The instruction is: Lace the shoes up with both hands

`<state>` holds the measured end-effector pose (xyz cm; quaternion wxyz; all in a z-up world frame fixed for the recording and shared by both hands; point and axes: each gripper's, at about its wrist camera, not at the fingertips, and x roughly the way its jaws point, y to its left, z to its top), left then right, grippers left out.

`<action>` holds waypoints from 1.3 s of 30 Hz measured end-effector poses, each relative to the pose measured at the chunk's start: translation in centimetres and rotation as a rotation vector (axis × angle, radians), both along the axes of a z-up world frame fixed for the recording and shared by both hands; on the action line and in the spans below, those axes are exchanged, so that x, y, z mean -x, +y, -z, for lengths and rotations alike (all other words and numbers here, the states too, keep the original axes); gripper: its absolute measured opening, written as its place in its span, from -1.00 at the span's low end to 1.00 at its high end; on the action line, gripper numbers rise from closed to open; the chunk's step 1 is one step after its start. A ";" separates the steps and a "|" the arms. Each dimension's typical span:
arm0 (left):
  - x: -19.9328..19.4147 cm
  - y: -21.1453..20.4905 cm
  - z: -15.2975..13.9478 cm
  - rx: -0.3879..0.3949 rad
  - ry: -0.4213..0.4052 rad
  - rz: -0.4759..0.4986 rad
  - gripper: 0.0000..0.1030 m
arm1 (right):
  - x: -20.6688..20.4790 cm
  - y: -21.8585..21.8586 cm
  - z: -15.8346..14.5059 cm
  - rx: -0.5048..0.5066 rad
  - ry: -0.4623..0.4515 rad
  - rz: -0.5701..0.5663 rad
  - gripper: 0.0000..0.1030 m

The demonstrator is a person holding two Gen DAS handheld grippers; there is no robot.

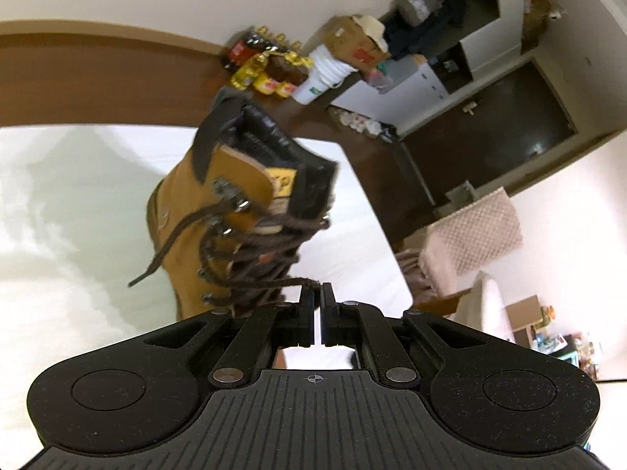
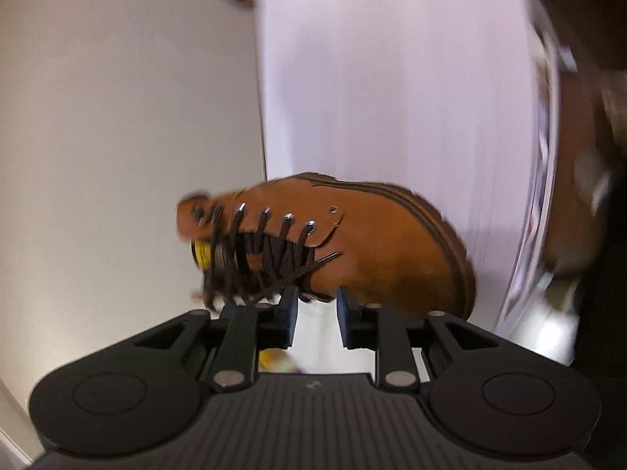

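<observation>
A tan leather boot (image 1: 184,211) with a black collar and dark brown laces stands on a white table (image 1: 58,215). My left gripper (image 1: 318,288) is shut on the end of one brown lace (image 1: 274,282), which runs taut from the boot's eyelets to its tips. The other lace end (image 1: 156,258) hangs loose on the boot's left side. In the right wrist view the boot (image 2: 372,243) lies across the frame, blurred. My right gripper (image 2: 316,297) is open and empty just in front of the boot, with a loose lace end (image 2: 298,274) lying by its left finger.
Beyond the table in the left wrist view are a brown floor, bottles (image 1: 266,66), a white bucket (image 1: 321,74), a cardboard box (image 1: 352,43) and a white cabinet (image 1: 407,90). A pink covered chair (image 1: 470,235) stands at right. The right wrist view shows the white table top (image 2: 392,78).
</observation>
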<state>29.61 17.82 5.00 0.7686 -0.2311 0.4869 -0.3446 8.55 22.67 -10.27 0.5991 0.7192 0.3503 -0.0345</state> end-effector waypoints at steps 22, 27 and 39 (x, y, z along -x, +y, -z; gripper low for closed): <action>1.6 -1.4 0.3 -0.131 -0.097 0.165 -0.92 | -5.1 0.9 -2.0 0.182 -0.075 -0.107 -0.88; 3.1 -2.4 -0.4 -0.256 -0.182 0.264 -0.83 | -8.0 0.7 -6.2 0.446 -0.155 -0.327 -0.88; 2.5 -4.3 -6.1 -0.351 -0.435 0.215 -0.83 | -14.0 -0.2 -8.7 0.450 -0.235 -0.556 -0.88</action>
